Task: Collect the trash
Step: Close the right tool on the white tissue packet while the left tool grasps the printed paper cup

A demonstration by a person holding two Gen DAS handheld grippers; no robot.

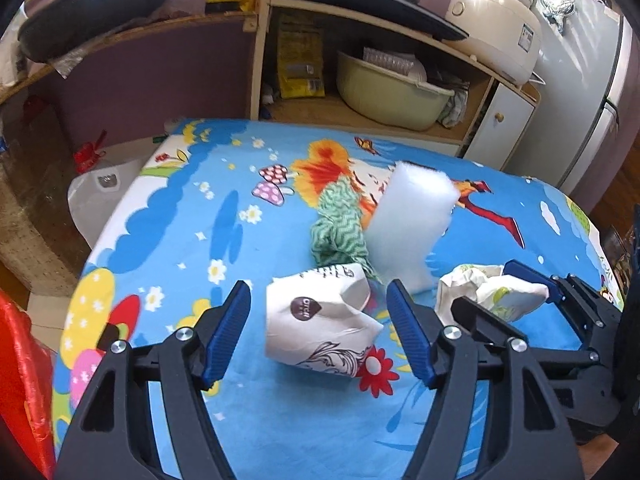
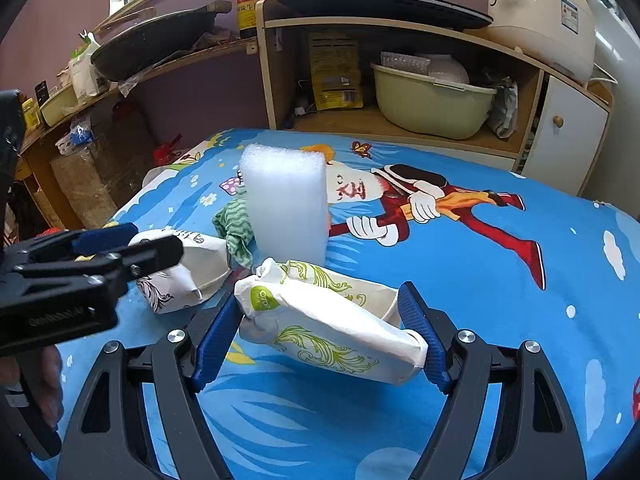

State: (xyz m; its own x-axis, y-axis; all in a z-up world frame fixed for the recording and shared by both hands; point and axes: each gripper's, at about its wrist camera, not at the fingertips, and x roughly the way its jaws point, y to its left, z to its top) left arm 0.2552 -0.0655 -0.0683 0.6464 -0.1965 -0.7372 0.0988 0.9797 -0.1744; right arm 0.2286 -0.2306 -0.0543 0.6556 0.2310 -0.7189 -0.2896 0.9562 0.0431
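right gripper [image 2: 320, 336] clamped on green-print bag [image 2: 328, 328] | left gripper [image 1: 320, 332] spread around brown-print bag [image 1: 320, 328], pads clear | rag [image 1: 340, 224] half hidden behind foam [image 1: 408, 224]

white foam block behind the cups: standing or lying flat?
Standing. The foam block rises tall on a narrow end from the tablecloth, against the green cloth.
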